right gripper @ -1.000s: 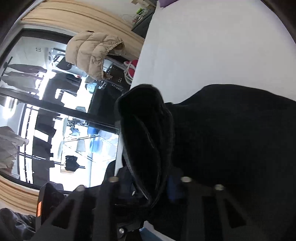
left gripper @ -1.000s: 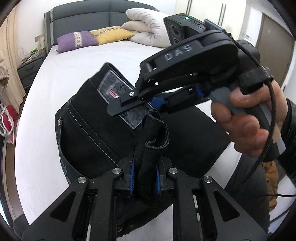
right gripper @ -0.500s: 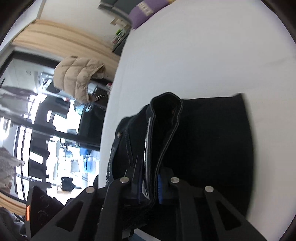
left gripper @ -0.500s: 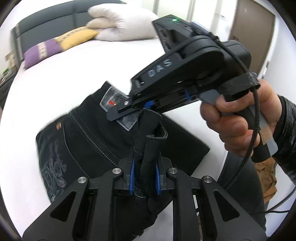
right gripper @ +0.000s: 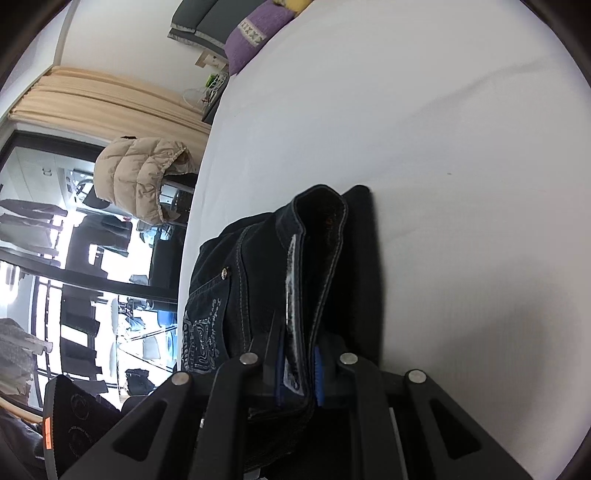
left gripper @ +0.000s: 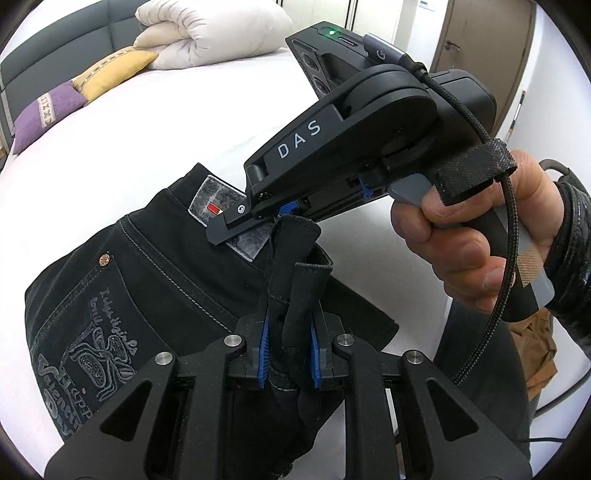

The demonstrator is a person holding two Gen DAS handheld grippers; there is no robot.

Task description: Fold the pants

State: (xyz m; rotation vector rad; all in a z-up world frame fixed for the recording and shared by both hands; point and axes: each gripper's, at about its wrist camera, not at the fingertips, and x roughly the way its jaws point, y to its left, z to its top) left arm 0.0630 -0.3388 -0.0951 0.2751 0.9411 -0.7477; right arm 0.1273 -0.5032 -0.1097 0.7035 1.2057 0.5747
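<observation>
Black jeans with a grey waist patch and an embroidered back pocket lie folded on the white bed. My left gripper is shut on a bunched fold of the black denim at the near edge and holds it up. My right gripper reaches in from the right, just above that fold at the waistband. In the right wrist view the right gripper is shut on the waistband of the jeans, next to the patch.
A purple pillow, a yellow pillow and a folded white duvet lie at the bed's head. A beige jacket hangs beside the bed's left side, by a window. A door stands at right.
The jeans have settled lower and flatter on the bed. The right gripper has shifted its hold from a bulky dark fold to the waistband edge. The left gripper keeps its hold.
</observation>
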